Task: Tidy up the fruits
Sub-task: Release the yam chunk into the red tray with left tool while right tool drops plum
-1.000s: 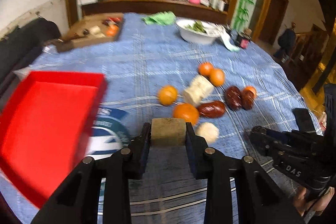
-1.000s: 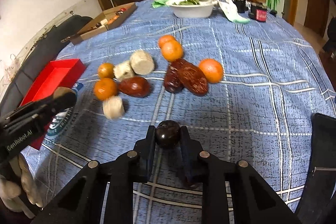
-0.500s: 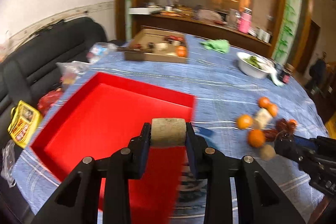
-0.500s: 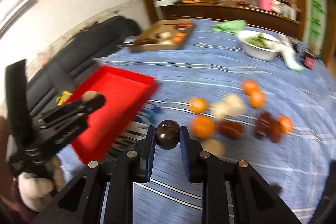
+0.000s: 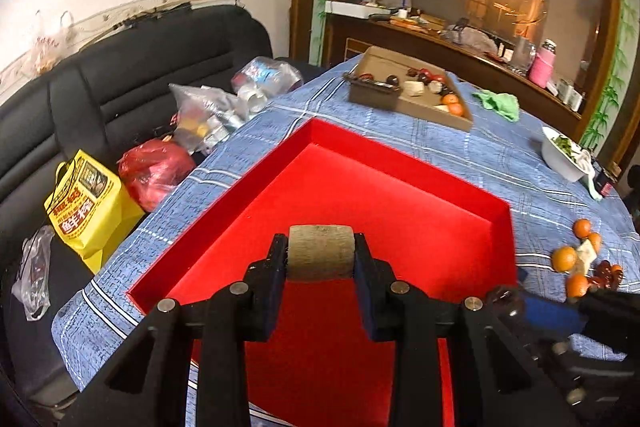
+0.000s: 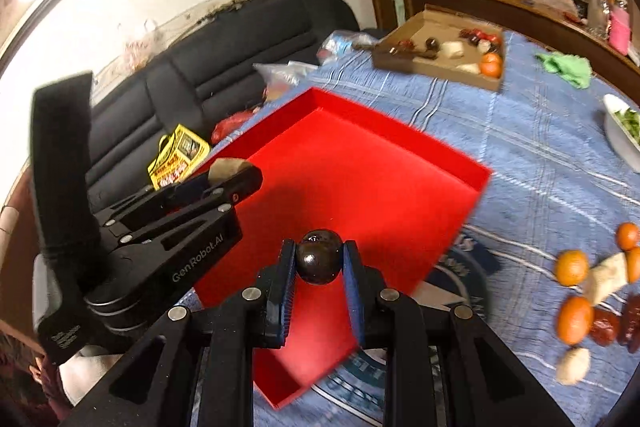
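Blue tablecloth (image 5: 460, 147), red tray (image 5: 400, 195); grippers loaded

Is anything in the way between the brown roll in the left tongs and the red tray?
Nothing visible is. The brown roll sits clamped in the left tongs, already above the red tray. The tray floor under it shows bare red, with no fruit on it.

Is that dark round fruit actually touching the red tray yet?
Apart. The right wrist view shows the dark round fruit clamped in the right gripper, above the red tray.

Two close downward wrist views, both over the red tray (image 5: 400, 179).
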`<state>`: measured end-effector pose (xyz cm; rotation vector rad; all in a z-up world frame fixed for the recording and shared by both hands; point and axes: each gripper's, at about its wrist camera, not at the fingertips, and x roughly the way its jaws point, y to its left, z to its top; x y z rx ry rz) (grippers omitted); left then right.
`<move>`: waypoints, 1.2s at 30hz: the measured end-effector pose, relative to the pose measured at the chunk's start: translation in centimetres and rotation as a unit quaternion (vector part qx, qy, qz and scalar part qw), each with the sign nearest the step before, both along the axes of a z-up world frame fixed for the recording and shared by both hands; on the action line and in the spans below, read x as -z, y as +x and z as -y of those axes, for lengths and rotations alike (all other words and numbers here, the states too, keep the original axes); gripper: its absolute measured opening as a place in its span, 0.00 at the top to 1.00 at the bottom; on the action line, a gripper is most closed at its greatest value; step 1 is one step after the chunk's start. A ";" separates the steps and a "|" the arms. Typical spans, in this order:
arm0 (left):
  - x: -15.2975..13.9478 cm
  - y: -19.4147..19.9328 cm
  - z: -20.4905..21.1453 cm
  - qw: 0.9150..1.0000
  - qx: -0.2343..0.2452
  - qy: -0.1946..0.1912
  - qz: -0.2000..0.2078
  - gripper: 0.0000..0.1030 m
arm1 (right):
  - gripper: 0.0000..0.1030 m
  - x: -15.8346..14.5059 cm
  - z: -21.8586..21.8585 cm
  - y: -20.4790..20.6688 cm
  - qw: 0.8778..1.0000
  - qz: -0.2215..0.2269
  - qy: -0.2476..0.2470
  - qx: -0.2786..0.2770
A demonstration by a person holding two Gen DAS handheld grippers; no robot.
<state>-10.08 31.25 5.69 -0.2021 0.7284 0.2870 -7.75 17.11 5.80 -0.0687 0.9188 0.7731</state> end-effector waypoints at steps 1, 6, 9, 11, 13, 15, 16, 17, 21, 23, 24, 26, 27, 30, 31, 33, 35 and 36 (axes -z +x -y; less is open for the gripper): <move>0.2 0.1 -0.3 1.000 -0.002 -0.002 -0.002 0.70 | 0.75 0.4 -0.4 0.2 1.000 -0.005 -0.002 -0.001; 0.6 0.0 -1.2 1.000 -0.012 -0.015 -0.005 0.70 | 0.74 1.9 -1.6 0.8 1.000 -0.016 -0.009 -0.002; 0.5 -0.2 -1.7 1.000 -0.017 -0.024 -0.002 0.68 | 0.74 1.8 -1.6 0.7 1.000 -0.008 -0.010 -0.005; 0.4 -0.4 -1.9 0.999 -0.020 -0.031 0.003 0.59 | 0.74 1.6 -1.5 0.6 1.000 -0.002 -0.009 -0.005; 0.1 -0.6 -2.0 0.999 -0.021 -0.033 0.007 0.53 | 0.73 1.5 -1.5 0.4 1.000 0.001 -0.010 -0.005; -0.2 -0.8 -1.9 0.999 -0.021 -0.034 0.011 0.44 | 0.69 1.4 -1.4 0.4 1.000 -0.001 -0.008 -0.005; -0.3 -0.9 -1.9 0.999 -0.022 -0.034 0.014 0.41 | 0.64 1.4 -1.2 0.3 1.000 -0.001 -0.005 -0.003; -0.5 -1.0 -1.9 0.999 -0.023 -0.033 0.016 0.40 | 0.62 1.3 -1.1 0.3 1.000 0.000 -0.003 -0.001; -1.0 -1.3 -1.4 0.999 -0.023 -0.029 0.019 0.40 | 0.59 0.7 -0.5 0.0 1.000 0.005 0.004 0.003; -1.3 -1.5 -0.9 0.999 -0.021 -0.025 0.020 0.40 | 0.59 0.5 -0.2 -0.2 1.000 0.007 0.007 0.004; -1.4 -1.5 -0.7 0.999 -0.020 -0.023 0.021 0.40 | 0.59 0.4 0.0 -0.4 1.000 0.009 0.008 0.005; -1.7 -1.6 -0.2 0.999 -0.017 -0.017 0.021 0.39 | 0.57 0.3 0.3 -0.5 1.000 0.010 0.010 0.007; -1.8 -1.7 0.1 1.000 -0.015 -0.015 0.021 0.39 | 0.55 0.2 0.5 -0.6 1.000 0.009 0.012 0.009; -2.2 -1.9 0.9 1.000 -0.012 -0.005 0.024 0.32 | 0.51 0.0 1.2 -0.8 1.000 0.009 0.018 0.018; -2.4 -2.0 1.1 1.000 -0.011 -0.003 0.025 0.31 | 0.50 -0.1 1.5 -0.9 1.000 0.009 0.020 0.021; -2.6 -2.1 1.7 1.000 -0.007 0.001 0.025 0.31 | 0.48 -0.2 2.0 -1.0 0.999 0.009 0.024 0.026; -2.8 -2.2 2.1 1.000 -0.004 0.005 0.024 0.28 | 0.45 -0.4 2.7 -1.2 0.999 0.009 0.027 0.032; -2.9 -2.2 2.3 1.000 -0.002 0.006 0.024 0.28 | 0.43 -0.4 3.0 -1.3 0.999 0.009 0.029 0.035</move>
